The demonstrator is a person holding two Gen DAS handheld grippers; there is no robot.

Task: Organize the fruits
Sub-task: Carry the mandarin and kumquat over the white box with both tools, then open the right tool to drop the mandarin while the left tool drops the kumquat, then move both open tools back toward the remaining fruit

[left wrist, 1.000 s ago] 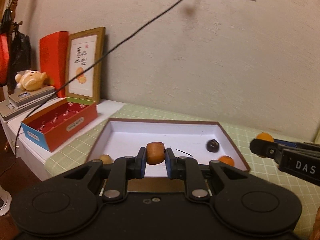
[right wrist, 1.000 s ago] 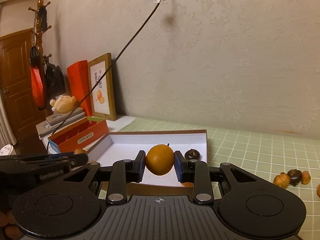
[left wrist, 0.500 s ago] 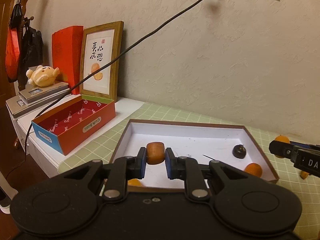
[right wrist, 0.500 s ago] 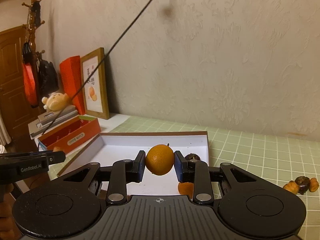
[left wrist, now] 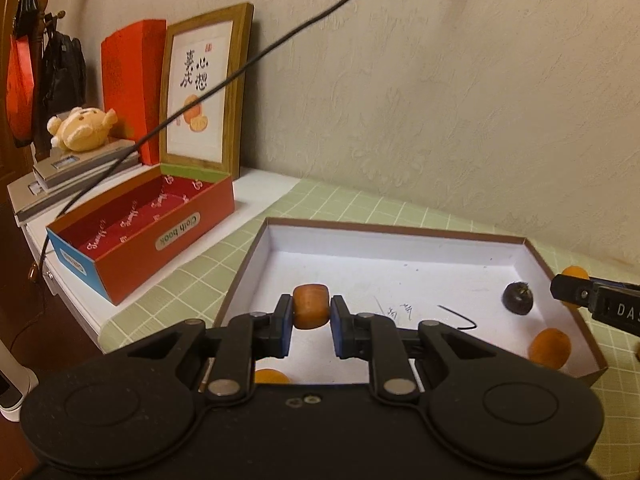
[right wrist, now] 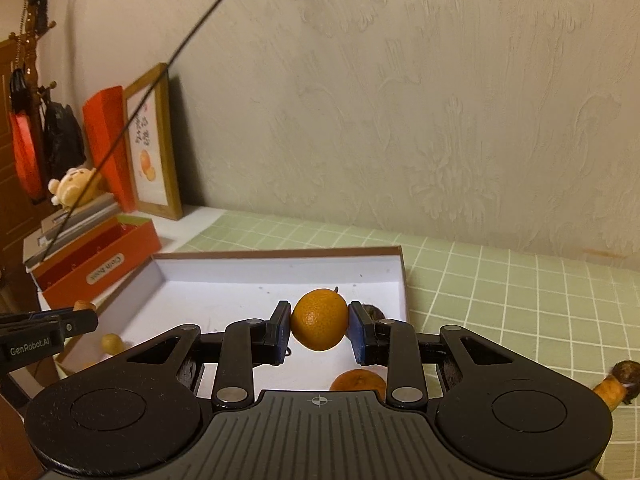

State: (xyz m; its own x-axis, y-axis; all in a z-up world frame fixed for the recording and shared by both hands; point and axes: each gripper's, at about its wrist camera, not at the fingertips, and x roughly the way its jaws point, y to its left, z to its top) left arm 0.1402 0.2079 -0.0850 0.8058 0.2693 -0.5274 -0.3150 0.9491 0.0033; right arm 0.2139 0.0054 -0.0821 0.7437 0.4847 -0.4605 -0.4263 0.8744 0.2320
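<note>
My left gripper [left wrist: 311,314] is shut on a small brown-orange fruit [left wrist: 311,311], held over the near left part of the white shallow box [left wrist: 276,236]. My right gripper [right wrist: 319,325] is shut on a round orange [right wrist: 319,325], held over the box's [right wrist: 402,276] right side. In the box lie a dark fruit [left wrist: 517,298], an orange [left wrist: 549,348] and another orange fruit [left wrist: 270,376] half hidden under my left gripper. The right gripper's tip [left wrist: 576,292] shows at the box's right edge in the left wrist view.
An open red box [left wrist: 140,232] labelled "Cloth book" stands left of the white box. Behind it are a framed picture [left wrist: 202,92], a red bag [left wrist: 128,80] and a plush toy [left wrist: 82,128] on books. A black cable [left wrist: 248,64] hangs across. Loose fruits [right wrist: 618,382] lie at right on the checked cloth.
Both grippers have moved closer to the white box and lower, still holding their fruits. The box looks larger and more to the right in the left wrist view.
</note>
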